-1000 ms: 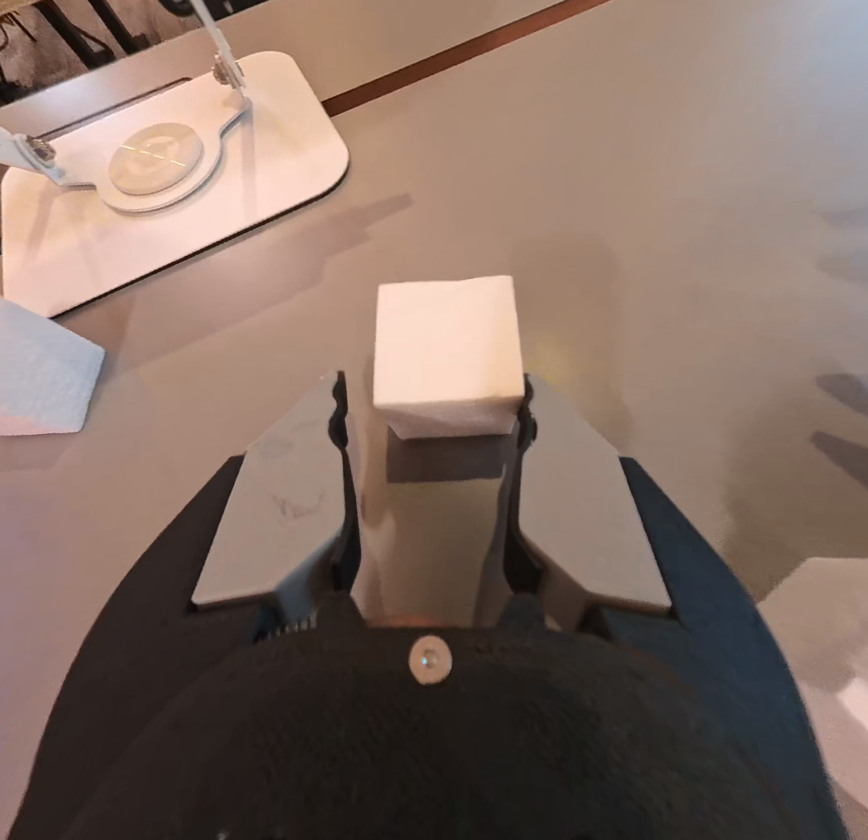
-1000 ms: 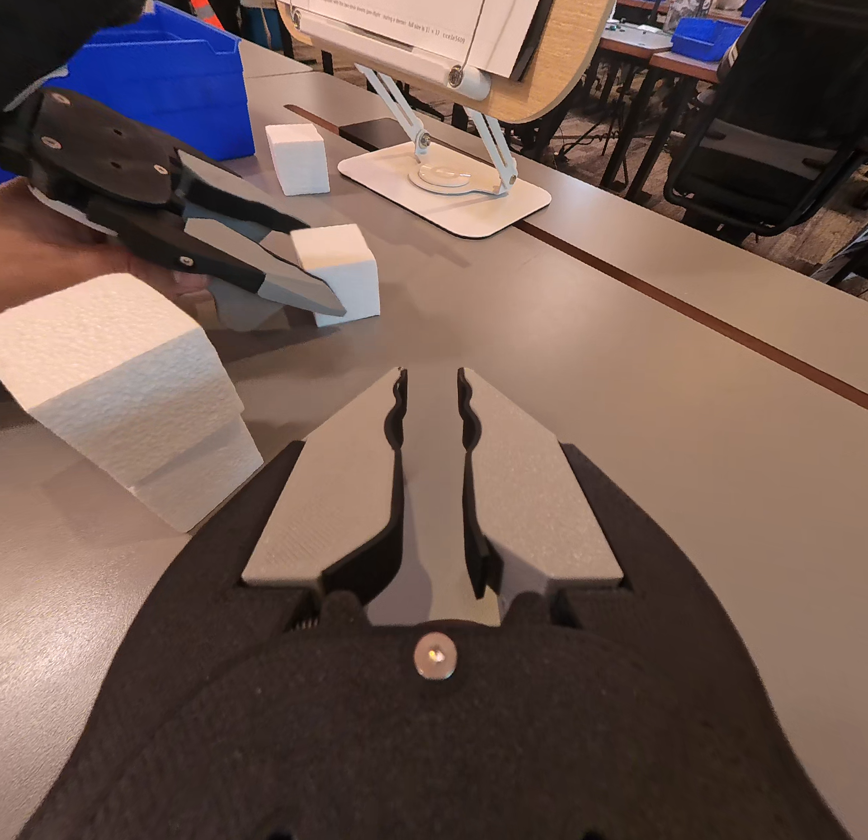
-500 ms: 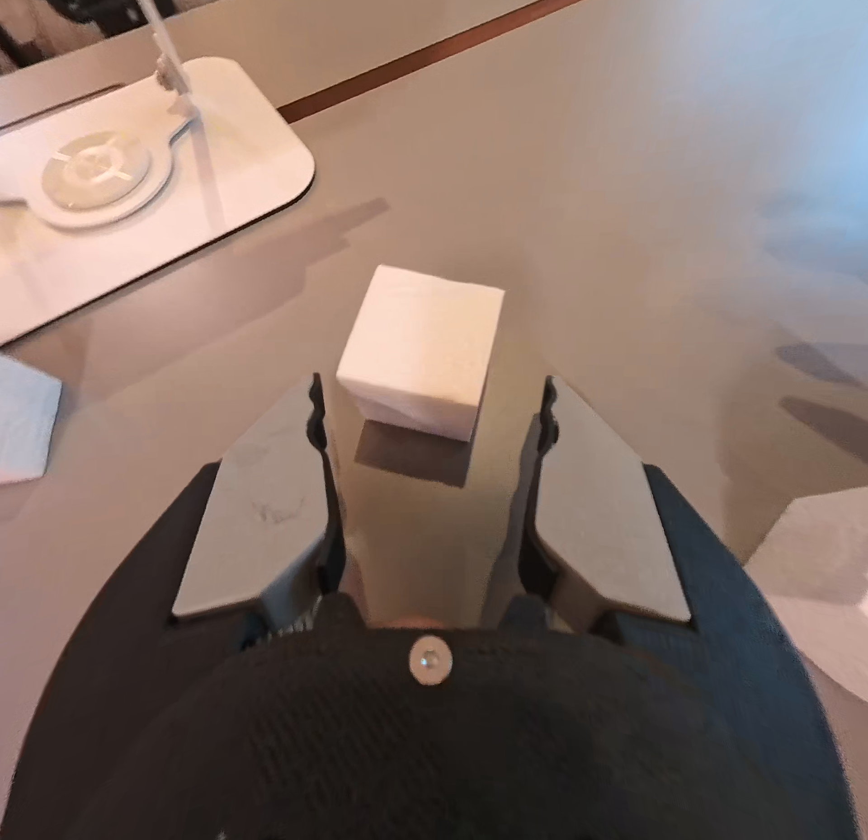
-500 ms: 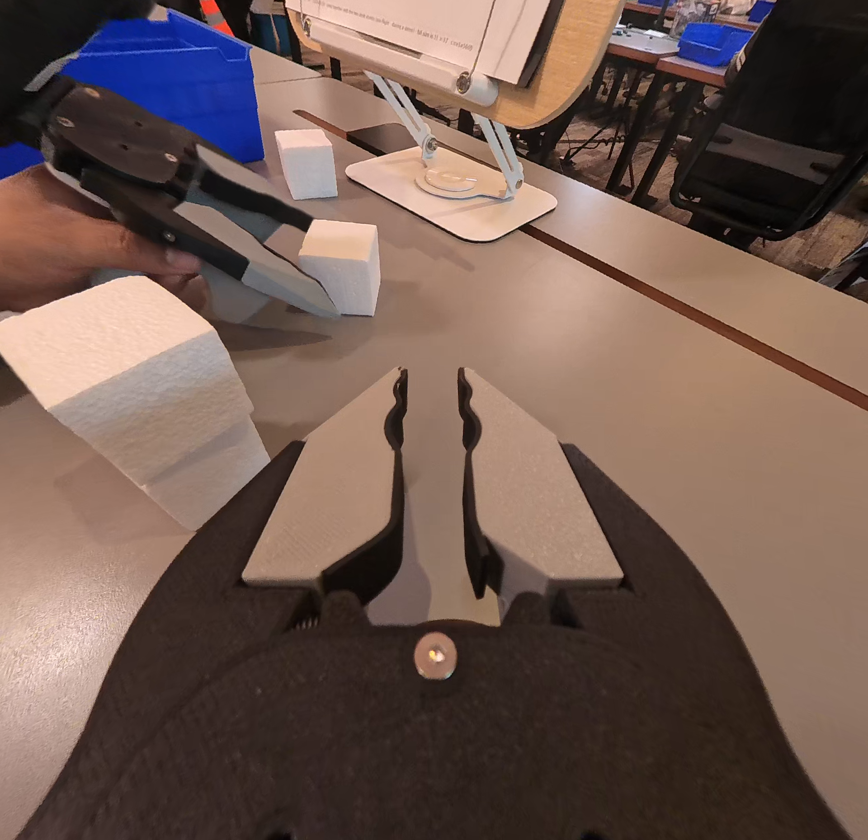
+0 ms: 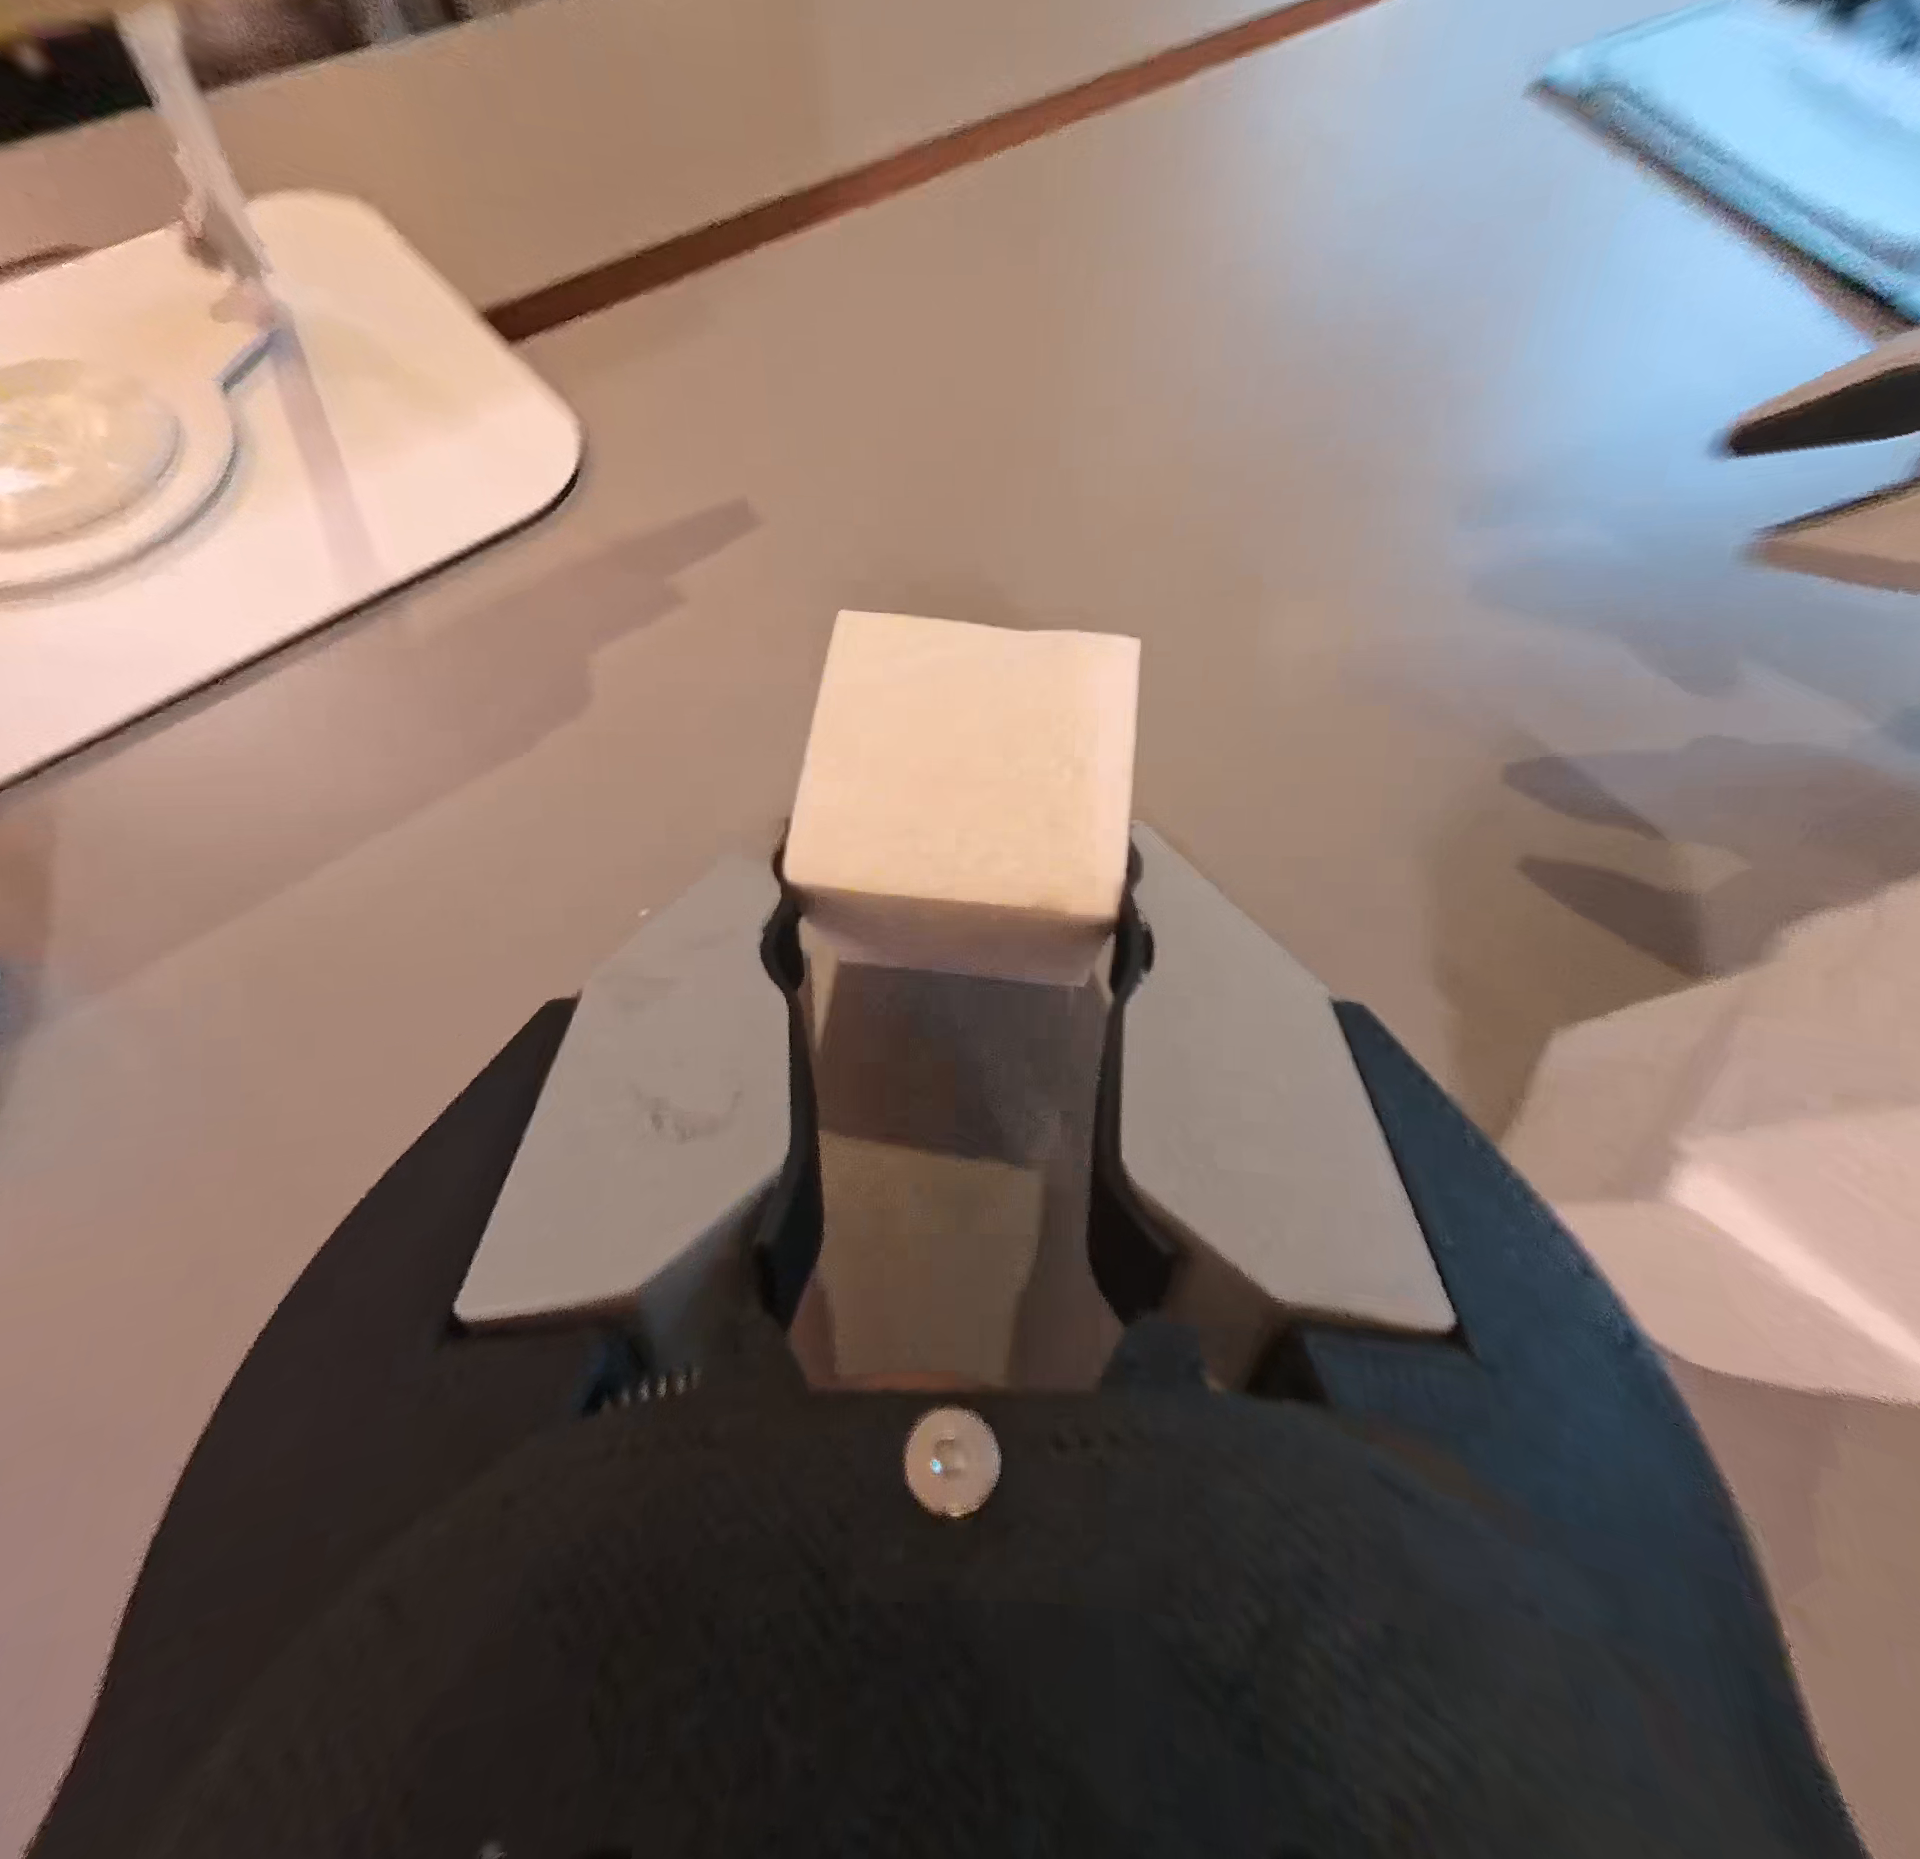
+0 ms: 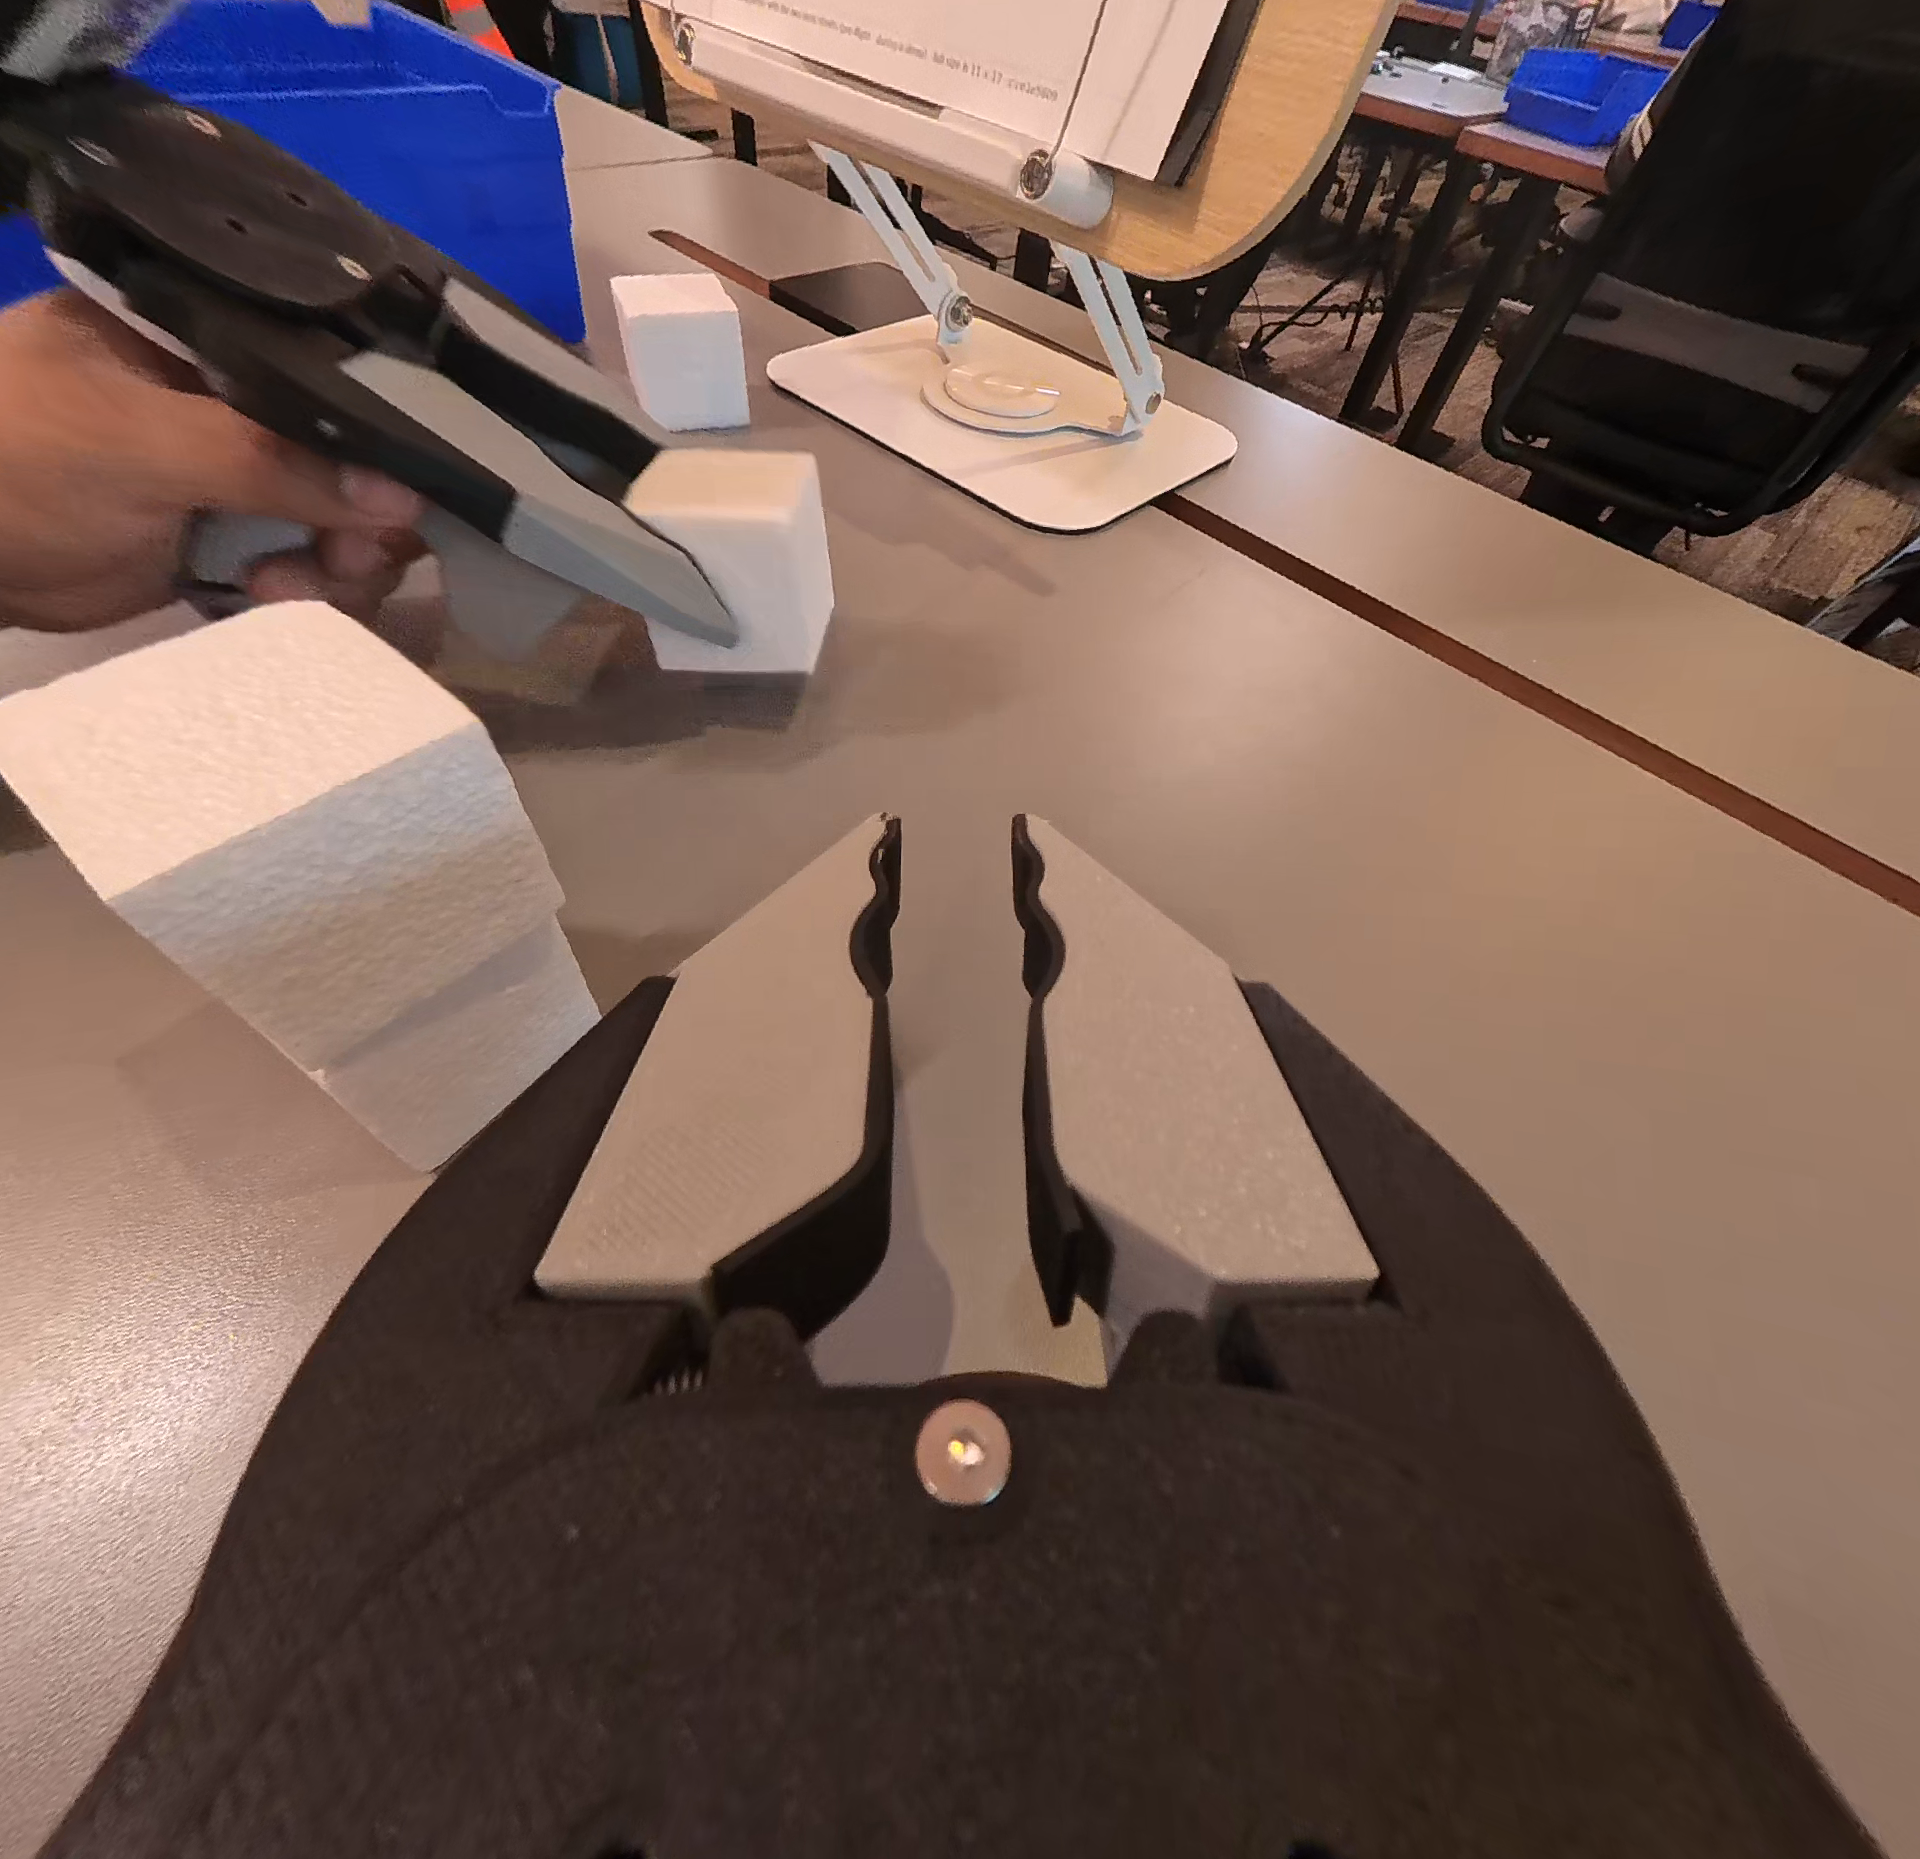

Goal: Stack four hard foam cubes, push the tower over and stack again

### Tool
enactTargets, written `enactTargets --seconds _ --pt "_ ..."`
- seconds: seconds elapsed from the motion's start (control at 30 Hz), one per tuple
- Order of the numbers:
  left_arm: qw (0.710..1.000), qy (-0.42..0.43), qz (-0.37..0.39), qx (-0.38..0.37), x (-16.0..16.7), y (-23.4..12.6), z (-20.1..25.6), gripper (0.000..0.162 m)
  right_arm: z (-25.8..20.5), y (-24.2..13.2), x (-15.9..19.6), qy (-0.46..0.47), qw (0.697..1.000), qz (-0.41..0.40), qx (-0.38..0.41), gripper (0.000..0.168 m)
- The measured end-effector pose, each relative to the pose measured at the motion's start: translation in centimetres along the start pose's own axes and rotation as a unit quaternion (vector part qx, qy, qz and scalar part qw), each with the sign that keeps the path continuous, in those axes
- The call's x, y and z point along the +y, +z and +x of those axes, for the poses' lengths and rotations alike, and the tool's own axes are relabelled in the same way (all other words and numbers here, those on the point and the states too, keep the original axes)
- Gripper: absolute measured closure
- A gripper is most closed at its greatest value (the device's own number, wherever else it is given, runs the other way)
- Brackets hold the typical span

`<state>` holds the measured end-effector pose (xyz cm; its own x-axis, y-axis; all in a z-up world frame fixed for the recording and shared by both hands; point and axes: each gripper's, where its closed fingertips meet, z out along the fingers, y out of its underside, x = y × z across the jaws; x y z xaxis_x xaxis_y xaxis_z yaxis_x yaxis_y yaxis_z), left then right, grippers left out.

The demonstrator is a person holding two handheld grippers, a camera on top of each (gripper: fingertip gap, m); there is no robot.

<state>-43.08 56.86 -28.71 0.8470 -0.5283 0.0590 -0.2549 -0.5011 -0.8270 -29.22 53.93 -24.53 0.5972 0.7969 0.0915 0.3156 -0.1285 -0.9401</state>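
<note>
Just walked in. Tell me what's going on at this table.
A person is stacking white foam cubes with two handheld grippers. The left gripper is clamped on one foam cube, just above the grey table. The right gripper hovers empty, slightly open. A two-cube stack stands nearby; a fourth cube waits beside the blue bin.

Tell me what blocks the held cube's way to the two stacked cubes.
Nothing visible does. The left gripper is shut on the foam cube, just above the table. Only bare tabletop lies between it and the two-cube stack. The right gripper holds nothing, off to the side.
</note>
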Motion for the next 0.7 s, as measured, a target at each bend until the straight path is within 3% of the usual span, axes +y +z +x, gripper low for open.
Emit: enactTargets --seconds 0.13,0.33,0.7 --pt "0.996 0.055 0.044 0.052 -2.8 -3.4 3.4 0.104 0.0 -0.1 -0.2 0.005 1.000 0.005 -0.001 0.150" --pt "0.978 0.182 0.081 0.054 -4.7 -7.6 8.1 0.104 -0.2 -0.1 -0.2 -0.001 1.000 0.003 -0.003 0.150" --pt "0.974 0.180 0.123 0.060 -5.7 -9.4 9.4 0.104 -0.4 0.4 0.4 -0.006 1.000 -0.011 -0.004 0.149"
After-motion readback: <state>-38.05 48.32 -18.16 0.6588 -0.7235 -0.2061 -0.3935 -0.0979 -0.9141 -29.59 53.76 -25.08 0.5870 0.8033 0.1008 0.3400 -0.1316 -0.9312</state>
